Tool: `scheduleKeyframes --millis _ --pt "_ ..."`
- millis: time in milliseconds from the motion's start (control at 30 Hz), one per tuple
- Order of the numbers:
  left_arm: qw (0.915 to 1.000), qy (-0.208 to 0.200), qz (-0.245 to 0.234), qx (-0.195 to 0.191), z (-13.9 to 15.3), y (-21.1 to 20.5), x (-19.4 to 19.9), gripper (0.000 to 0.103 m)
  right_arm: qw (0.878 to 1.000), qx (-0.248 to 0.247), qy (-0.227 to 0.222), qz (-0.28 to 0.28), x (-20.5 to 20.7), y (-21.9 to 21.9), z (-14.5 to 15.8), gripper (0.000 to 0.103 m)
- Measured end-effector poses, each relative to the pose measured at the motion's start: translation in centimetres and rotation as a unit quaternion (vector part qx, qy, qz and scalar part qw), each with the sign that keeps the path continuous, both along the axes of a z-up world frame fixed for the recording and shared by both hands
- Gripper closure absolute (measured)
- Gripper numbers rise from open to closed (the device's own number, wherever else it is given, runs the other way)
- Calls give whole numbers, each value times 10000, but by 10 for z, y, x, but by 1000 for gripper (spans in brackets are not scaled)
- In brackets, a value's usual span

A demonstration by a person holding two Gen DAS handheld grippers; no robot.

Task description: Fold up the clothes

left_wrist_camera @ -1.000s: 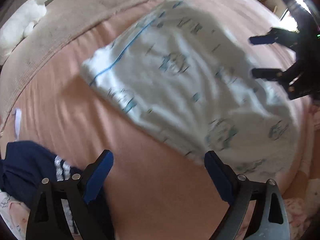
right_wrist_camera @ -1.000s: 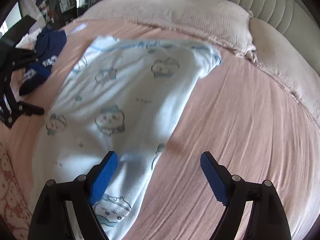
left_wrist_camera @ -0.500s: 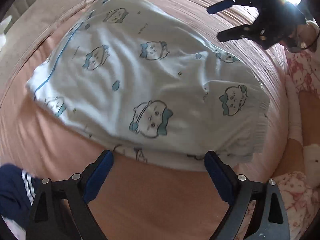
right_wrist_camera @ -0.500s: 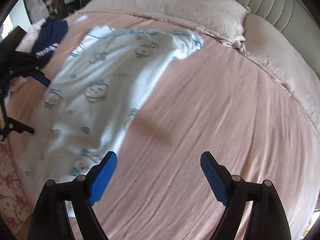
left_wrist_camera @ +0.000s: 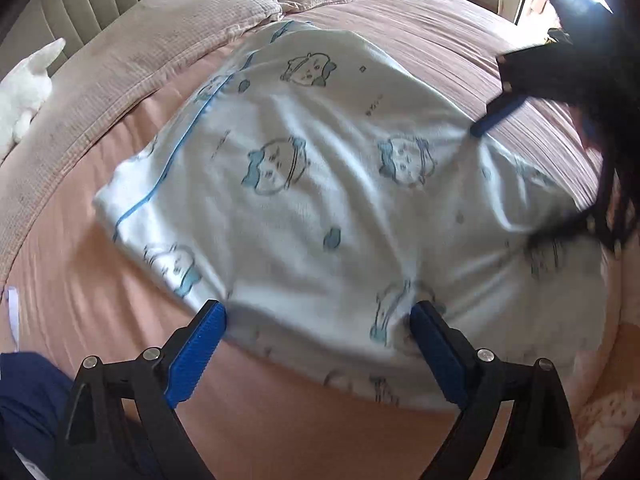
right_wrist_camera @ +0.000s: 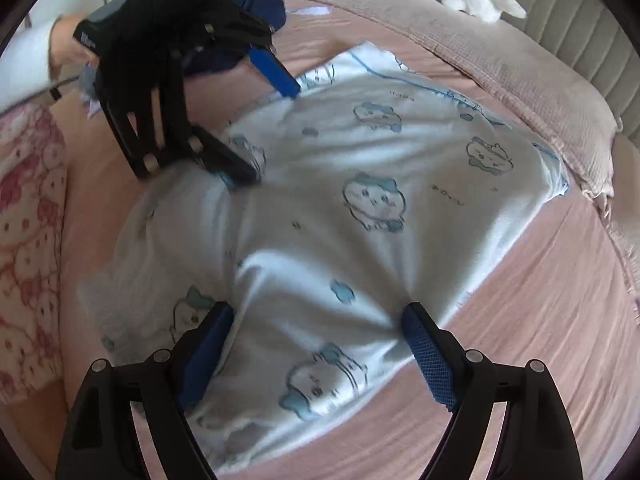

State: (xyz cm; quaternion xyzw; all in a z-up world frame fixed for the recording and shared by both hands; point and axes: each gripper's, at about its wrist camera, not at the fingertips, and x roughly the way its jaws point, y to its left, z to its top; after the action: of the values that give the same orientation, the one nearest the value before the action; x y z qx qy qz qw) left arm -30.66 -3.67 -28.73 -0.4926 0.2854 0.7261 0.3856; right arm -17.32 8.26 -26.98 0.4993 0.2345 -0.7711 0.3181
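Observation:
A white garment printed with blue cartoon faces lies spread on the pink bed sheet. In the left wrist view my left gripper is open wide, low over the garment's near edge, with cloth lying between its blue pads. My right gripper is also open wide, and the cloth puckers between its fingers. Each gripper shows in the other's view: the left gripper at the garment's far left side, the blurred right gripper at its right side.
Beige pillows and a padded headboard border the bed, with a white plush toy on them. A navy garment lies left of the white one. A pink-patterned cloth hangs at the bed's edge.
Both grippers have come down onto the garment. The right one rolled and swung from the bare sheet over the cloth. The garment now lies between each pair of fingers.

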Motion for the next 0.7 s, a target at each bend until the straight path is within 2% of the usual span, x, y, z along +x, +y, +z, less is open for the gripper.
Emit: scheduleKeyframes --millis 67,100,200,233,333,367,433,467,600,700 --pt "9998 -58 203 -60 8 -16 -4 8 9996 -193 -52 -201 -6 23 15 17" --pt "9995 21 298 -57 13 -18 -8 8 9990 -334 103 -287 -13 27 25 17" --pt "9971 245 401 598 35 4 -24 8 9930 -688 856 -442 -44 17 57 17" --pt "9966 288 371 681 33 18 -29 8 9902 -658 1116 -529 -59 8 62 17" --pt "9980 308 163 533 10 64 -42 8 9874 -160 1389 -737 -114 -21 45 17" --pt "9990 248 73 359 -3 72 -45 8 9880 -7 1336 -775 -128 -24 32 17" --pt "9990 179 -20 400 -15 66 -46 7 9904 306 1057 -836 -149 -21 3 18" --pt "9991 162 -29 392 -17 57 -46 7 9919 260 944 -815 -149 -14 -4 18" --pt "9999 16 59 138 -14 22 -42 7 9896 -16 924 -1098 -131 28 5 17" --pt "9976 -74 417 543 1 24 -54 7 9826 -734 796 -1506 -123 45 21 17"
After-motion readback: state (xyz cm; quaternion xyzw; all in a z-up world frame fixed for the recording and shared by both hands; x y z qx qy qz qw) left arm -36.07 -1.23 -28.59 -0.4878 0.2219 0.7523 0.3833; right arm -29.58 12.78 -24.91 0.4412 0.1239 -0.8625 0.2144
